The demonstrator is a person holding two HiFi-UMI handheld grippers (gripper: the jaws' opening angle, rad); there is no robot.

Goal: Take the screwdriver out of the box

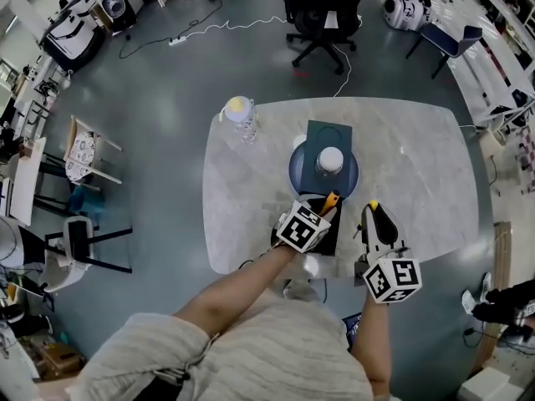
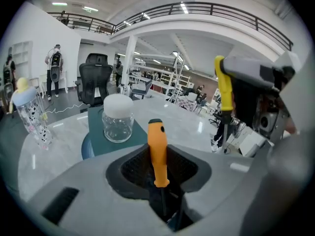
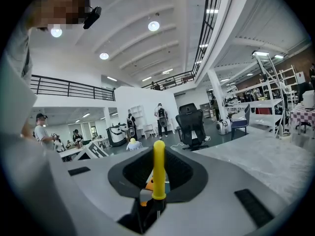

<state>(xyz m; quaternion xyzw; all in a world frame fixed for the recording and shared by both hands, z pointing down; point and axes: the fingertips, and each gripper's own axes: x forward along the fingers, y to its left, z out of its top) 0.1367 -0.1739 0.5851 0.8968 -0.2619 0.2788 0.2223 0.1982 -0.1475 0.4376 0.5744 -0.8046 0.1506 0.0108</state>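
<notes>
In the left gripper view, my left gripper is shut on an orange-handled screwdriver that stands upright between the jaws, above the table. The head view shows this gripper over a black box at the table's near edge, with the orange handle poking up. My right gripper is shut on a yellow-handled screwdriver, also upright. In the head view the right gripper is to the right of the box, yellow tip showing. The left gripper view also catches the yellow screwdriver.
A glass jar with a white lid sits on a dark teal mat over a round blue plate mid-table. A spotted bottle with a yellow cap stands at the far left of the marble table. An office chair stands beyond.
</notes>
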